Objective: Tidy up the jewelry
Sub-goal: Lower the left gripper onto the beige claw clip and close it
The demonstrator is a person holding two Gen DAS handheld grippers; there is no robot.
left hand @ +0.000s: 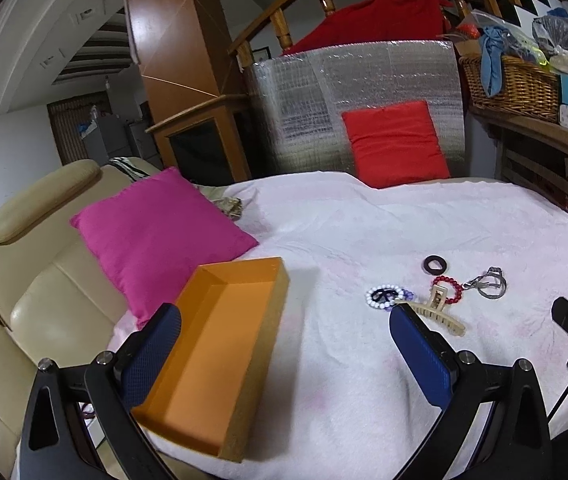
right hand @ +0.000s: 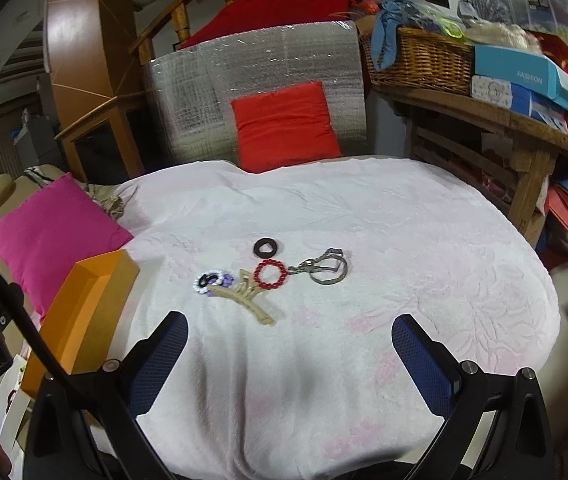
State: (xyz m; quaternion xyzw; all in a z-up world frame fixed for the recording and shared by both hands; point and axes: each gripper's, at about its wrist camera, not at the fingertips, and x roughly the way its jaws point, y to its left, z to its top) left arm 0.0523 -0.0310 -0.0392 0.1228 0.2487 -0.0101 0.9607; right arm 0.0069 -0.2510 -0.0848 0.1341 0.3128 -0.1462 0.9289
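Both hand-held grippers hung over the near edge of the pink blanket [right hand: 364, 216], jaws spread wide and holding nothing. From the left hand-held gripper [left hand: 284, 344], the empty orange box [left hand: 219, 344] lay just ahead, angled with its open top up, likely set close so pieces could be dropped in. Ahead of the right hand-held gripper [right hand: 290, 342], the jewelry sat clustered near the blanket's middle: a beige hair claw [right hand: 243, 298] overlapping a white-and-purple bead bracelet [right hand: 211, 280], a red bead ring [right hand: 269, 274] clipped to a metal keyring [right hand: 326, 266], and 1 dark ring [right hand: 265, 248] apart behind them. Nothing appeared sorted yet.
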